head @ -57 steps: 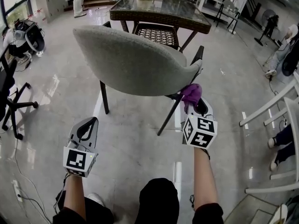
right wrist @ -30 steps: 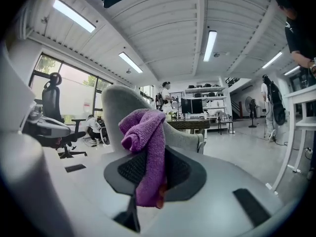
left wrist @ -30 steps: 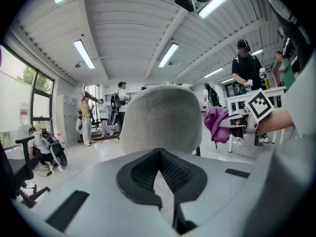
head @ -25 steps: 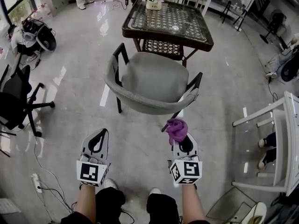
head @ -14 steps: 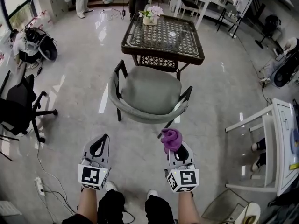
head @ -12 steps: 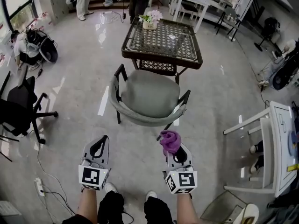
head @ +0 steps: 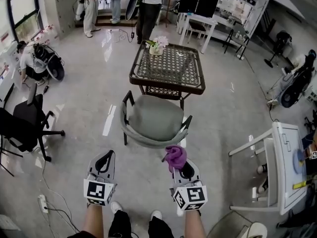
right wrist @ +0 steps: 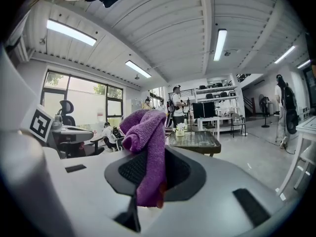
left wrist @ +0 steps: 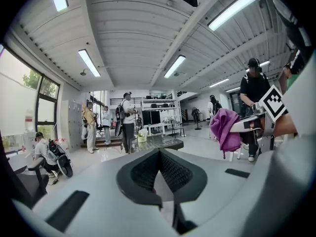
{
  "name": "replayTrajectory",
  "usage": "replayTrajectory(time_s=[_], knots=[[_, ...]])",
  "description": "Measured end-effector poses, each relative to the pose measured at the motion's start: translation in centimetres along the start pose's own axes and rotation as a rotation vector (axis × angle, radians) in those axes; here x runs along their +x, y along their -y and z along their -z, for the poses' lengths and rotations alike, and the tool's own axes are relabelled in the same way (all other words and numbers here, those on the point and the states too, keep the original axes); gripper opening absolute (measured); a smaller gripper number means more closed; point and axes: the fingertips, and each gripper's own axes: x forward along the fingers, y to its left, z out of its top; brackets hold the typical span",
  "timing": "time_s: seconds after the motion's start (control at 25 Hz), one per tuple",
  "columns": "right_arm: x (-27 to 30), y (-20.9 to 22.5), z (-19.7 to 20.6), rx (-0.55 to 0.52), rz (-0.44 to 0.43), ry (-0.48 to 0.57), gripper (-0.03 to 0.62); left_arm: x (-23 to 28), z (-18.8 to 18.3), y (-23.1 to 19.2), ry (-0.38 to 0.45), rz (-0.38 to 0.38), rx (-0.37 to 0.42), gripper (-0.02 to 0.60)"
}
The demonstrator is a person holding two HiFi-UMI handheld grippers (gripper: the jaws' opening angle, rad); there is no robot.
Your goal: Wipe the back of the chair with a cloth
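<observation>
The grey upholstered chair (head: 154,121) with dark legs stands on the floor, tucked at a wicker table, its curved back toward me. Both grippers are held up well short of it, nearer me. My right gripper (head: 181,166) is shut on a purple cloth (head: 175,156), which bunches above the jaws; the right gripper view shows the cloth (right wrist: 146,141) draped down between the closed jaws of that gripper (right wrist: 148,184). My left gripper (head: 104,156) is shut with nothing in it, its jaws meeting in the left gripper view (left wrist: 159,176). That view also catches the cloth (left wrist: 224,130) at the right.
A glass-topped wicker table (head: 168,68) with a flower pot (head: 157,45) stands behind the chair. A black office chair (head: 22,128) is at the left, a white table (head: 282,167) at the right. People (head: 146,9) stand at the back. Cables (head: 47,205) lie by my feet.
The chair has drawn away from the grippers and now looks smaller and farther off. Both grippers have pulled back toward me; the cloth stays in the right one.
</observation>
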Motion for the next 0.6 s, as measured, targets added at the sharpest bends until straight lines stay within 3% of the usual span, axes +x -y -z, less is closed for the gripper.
replayTrajectory(time_s=[0.6], knots=[[-4.2,0.5,-10.3,0.006,0.112,0.010,0.086,-2.6,-11.2,-0.5,0.045,0.023,-0.010,0.009]])
